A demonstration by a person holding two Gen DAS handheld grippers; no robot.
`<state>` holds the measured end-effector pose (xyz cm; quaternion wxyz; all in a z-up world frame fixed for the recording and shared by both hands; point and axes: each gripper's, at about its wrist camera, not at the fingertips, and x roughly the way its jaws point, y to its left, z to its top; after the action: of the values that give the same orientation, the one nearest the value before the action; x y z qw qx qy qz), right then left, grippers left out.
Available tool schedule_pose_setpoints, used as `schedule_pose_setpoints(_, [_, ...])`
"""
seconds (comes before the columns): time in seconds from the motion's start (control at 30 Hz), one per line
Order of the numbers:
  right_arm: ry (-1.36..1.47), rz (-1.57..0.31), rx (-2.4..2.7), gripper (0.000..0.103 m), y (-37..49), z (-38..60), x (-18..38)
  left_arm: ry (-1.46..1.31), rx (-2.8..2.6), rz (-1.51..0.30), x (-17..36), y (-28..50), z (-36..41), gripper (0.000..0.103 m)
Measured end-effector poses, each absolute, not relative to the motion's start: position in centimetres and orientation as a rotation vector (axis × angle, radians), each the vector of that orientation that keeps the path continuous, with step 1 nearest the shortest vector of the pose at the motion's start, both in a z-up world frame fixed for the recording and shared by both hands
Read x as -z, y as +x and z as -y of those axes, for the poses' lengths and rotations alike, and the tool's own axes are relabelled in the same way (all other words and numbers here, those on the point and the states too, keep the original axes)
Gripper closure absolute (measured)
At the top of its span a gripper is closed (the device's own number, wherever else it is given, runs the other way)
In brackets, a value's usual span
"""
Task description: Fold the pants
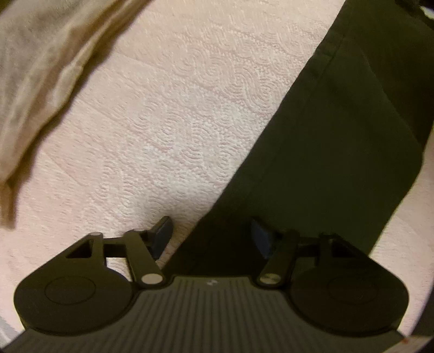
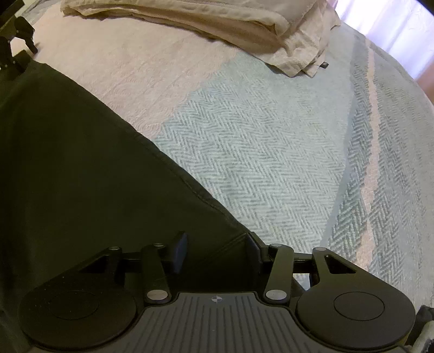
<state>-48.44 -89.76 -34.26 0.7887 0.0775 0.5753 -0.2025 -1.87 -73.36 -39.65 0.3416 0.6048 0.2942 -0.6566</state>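
Jaws of both grippers spread wide over dark, smooth pants (image 2: 81,163) on bedspread (image 2: 257,149).

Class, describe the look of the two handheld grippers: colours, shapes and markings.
Both the left gripper and right gripper are matte black, with a ribbed grey centre plate, two round discs, silver pivot pins and dark blue finger pads. The right plate carries a small crosshair mark.

No readable text, brand names or numbers appear in either view. A small dark tag (image 2: 324,65) sits at the edge of the folded beige linen (image 2: 206,20) on the bed, too small to read.
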Motion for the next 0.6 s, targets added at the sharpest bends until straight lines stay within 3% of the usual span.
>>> schedule_pose_setpoints(0.07, [0.172,-1.238,0.434,0.058,-48.7,89.9,34.1,1.615,1.726,-0.770,39.4,-2.2,73.3,0.072])
schedule_pose_setpoints(0.1, [0.166,-1.242,0.429,0.058,-48.9,89.9,34.0,1.645,1.728,-0.740,39.2,-2.4,73.1,0.083])
schedule_pose_setpoints(0.27, [0.155,-1.264,0.421,0.058,-50.3,90.4,33.3,1.645,1.719,-0.672,36.7,-2.7,71.6,0.098])
schedule_pose_setpoints(0.6, [0.083,-1.307,0.331,0.056,-52.6,92.8,33.1,1.575,1.651,-0.548,32.0,-4.7,66.3,0.102])
